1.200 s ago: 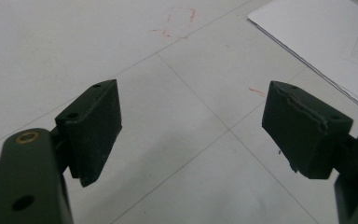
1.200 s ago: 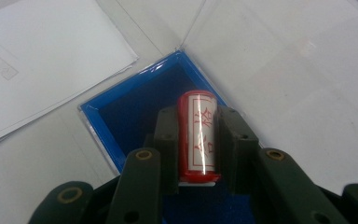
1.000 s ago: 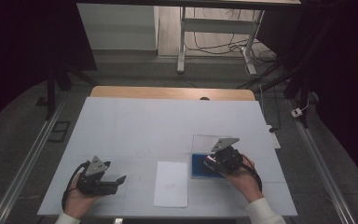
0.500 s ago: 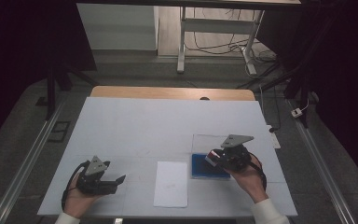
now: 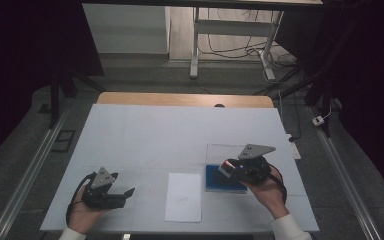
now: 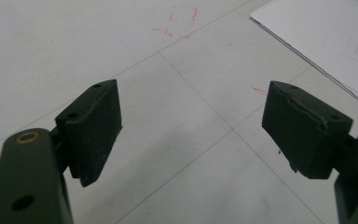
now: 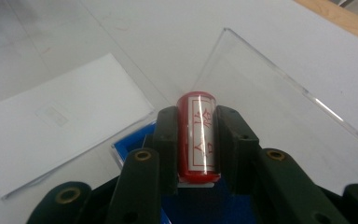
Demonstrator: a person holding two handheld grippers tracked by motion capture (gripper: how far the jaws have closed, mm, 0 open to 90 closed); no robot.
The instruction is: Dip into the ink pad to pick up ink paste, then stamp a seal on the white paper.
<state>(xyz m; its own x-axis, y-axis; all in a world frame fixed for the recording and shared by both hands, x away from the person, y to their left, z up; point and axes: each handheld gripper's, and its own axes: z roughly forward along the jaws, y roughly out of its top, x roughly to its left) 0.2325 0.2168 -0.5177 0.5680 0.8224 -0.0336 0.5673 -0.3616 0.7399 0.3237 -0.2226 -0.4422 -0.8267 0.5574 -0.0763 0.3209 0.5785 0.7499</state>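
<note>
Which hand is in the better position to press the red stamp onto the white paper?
Right. The right gripper is shut on the red stamp, above the blue box beside the white paper. The left gripper is open and holds nothing.

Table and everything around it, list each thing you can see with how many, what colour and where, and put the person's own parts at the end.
table: one, white top with a wooden far edge, centre of the high view
sheet of paper: one, white, near edge between the two hands
stamp: one, red cylinder with a white label, between the right jaws
blue box: one, open, under the right gripper
clear lid: one, transparent, raised behind the box
white desk frame: one, on the floor beyond the table
left gripper: one, black, jaws open, above bare table
right gripper: one, black, jaws shut on the stamp
</note>
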